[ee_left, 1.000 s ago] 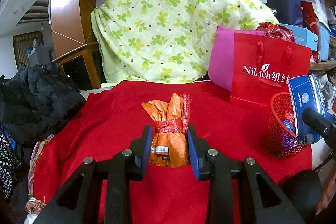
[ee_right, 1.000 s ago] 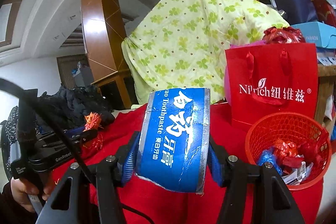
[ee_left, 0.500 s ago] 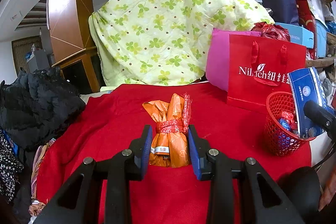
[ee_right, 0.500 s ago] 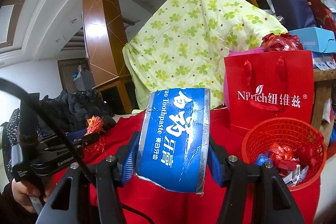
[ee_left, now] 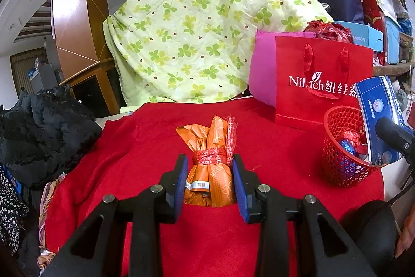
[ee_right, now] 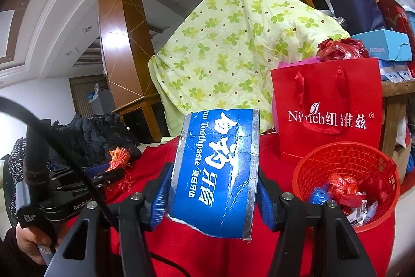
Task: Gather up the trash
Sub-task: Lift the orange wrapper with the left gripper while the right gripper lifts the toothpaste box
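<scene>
Across the frame's lower half spreads a red cloth (ee_left: 145, 152); at lower right sits the red mesh basket (ee_right: 345, 183), part-filled with wrappers. Over the last second the right gripper (ee_right: 212, 188), clamped on the blue toothpaste box (ee_right: 218, 170), has edged nearer the basket, ready to drop. Centre frame, the left gripper (ee_left: 210, 183) stays closed on the orange wrapper bundle (ee_left: 210, 168)
</scene>
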Motion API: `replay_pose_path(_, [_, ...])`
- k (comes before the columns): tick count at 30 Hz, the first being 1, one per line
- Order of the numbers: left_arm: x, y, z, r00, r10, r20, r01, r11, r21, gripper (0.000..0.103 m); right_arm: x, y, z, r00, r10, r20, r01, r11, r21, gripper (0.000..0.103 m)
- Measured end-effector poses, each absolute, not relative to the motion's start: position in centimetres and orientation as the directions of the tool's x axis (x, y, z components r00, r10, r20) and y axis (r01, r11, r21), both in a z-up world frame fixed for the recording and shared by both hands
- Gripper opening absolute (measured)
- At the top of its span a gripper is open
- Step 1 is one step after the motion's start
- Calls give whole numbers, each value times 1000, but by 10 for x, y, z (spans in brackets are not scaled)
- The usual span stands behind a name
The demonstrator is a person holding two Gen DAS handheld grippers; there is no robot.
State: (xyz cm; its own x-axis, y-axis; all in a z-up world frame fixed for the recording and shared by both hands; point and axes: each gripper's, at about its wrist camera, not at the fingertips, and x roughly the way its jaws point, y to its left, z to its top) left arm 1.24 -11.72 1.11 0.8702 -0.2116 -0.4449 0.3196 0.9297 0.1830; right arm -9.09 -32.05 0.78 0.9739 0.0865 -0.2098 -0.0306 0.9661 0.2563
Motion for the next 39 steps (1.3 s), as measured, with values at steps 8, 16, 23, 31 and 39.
replay_pose_path(8, [12,-121,6,861,-216,-460,330,926,183,37,-93,-320,7,974,79,-211,-22,965,260,61])
replay_pose_path(16, [12,-124,3,855,-219,-470,338,923,185,37,-93,-320,6,974,74,-213,-16,966,260,61])
replay_pose_path(23, [12,-128,-1,848,-222,-482,346,919,186,37,-95,-319,4,974,70,-215,-11,965,263,61])
replay_pose_path(31, [13,-132,-7,842,-221,-492,355,914,197,37,-95,-319,0,972,64,-226,1,961,276,61])
replay_pose_path(39, [15,-134,-11,832,-222,-509,363,911,196,37,-96,-321,-4,971,63,-233,6,959,285,61])
